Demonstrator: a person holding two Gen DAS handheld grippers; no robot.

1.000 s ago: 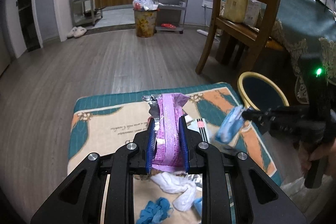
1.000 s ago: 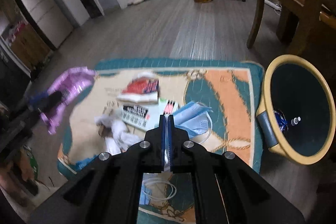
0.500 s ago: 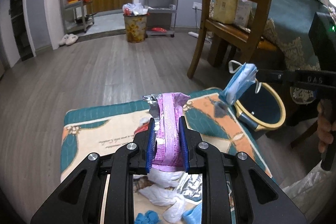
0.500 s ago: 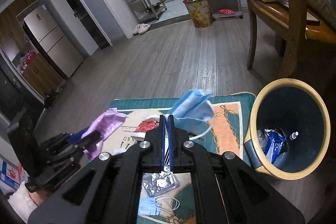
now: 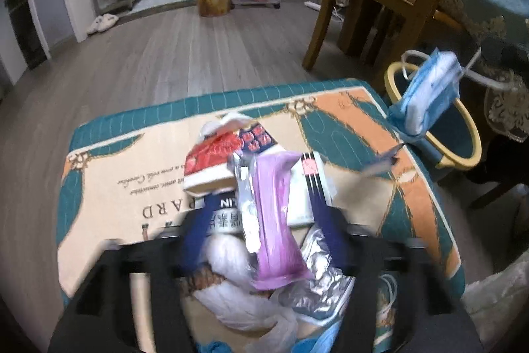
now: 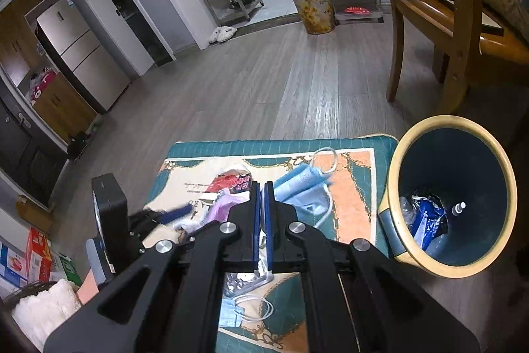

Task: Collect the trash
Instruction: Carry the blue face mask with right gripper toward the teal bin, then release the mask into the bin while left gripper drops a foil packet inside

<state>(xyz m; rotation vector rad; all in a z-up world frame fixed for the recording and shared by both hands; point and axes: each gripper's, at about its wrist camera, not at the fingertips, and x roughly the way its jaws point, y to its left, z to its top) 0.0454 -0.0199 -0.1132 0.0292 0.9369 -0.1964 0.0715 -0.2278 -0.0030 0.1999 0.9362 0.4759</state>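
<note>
you see a teal, cream and orange patterned mat (image 5: pixel 334 108), beside it a yellow-rimmed dark blue bin (image 6: pixel 453 197), on the mat a purple wrapper (image 5: pixel 274 220), a red pack (image 5: pixel 211 154), above the bin's rim a light blue mask (image 5: pixel 426 95)

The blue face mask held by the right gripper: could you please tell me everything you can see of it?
The blue face mask is a crumpled, pleated disposable one, soft and cloth-like, with white elastic ear loops. It is pinched at one edge between the shut fingers of the right gripper and hangs folded in the air. In the left wrist view it hangs in front of the yellow-rimmed bin, not yet dropped in. Nothing else visibly touches it.
</note>
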